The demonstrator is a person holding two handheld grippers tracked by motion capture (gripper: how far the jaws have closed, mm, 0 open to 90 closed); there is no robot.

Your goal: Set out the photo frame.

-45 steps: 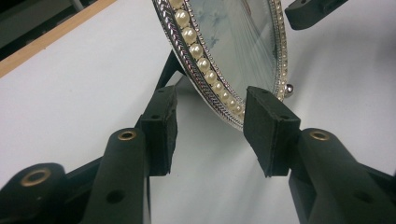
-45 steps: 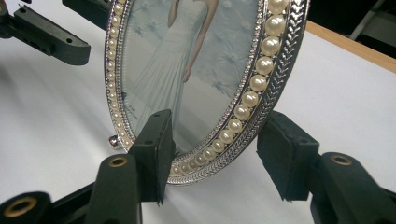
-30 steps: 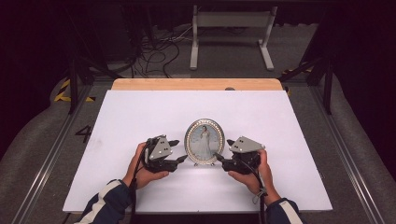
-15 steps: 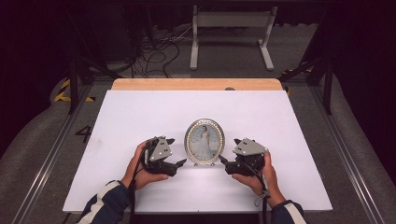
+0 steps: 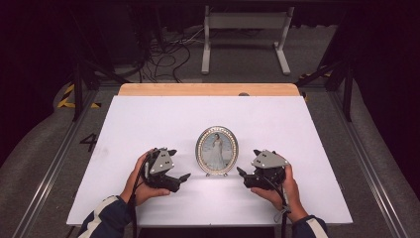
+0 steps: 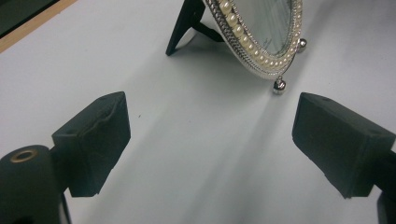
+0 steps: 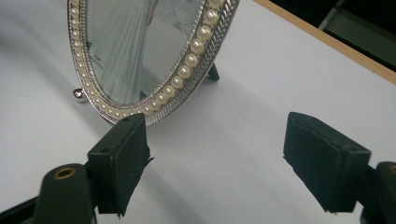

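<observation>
Your left gripper (image 5: 184, 177) and right gripper (image 5: 239, 172) have both just been spreading their jaws, which now stand wide with nothing between them. Between the two grippers, the one oval silver picture frame with a pearl-bead rim (image 5: 217, 150) stands upright on the white table board (image 5: 148, 119), apparently placed. Only withdrawing seems left.

- The white desk (image 5: 148, 124) was brightly and evenly lit from above, while the floor and background around it lay in deep dark.
- The high view was soft and grainy.
- The picture frame (image 6: 261, 32) cast a soft shadow, and its glass showed pale glare.
- In both gripper views the near black tool tips were slightly blurred.
</observation>
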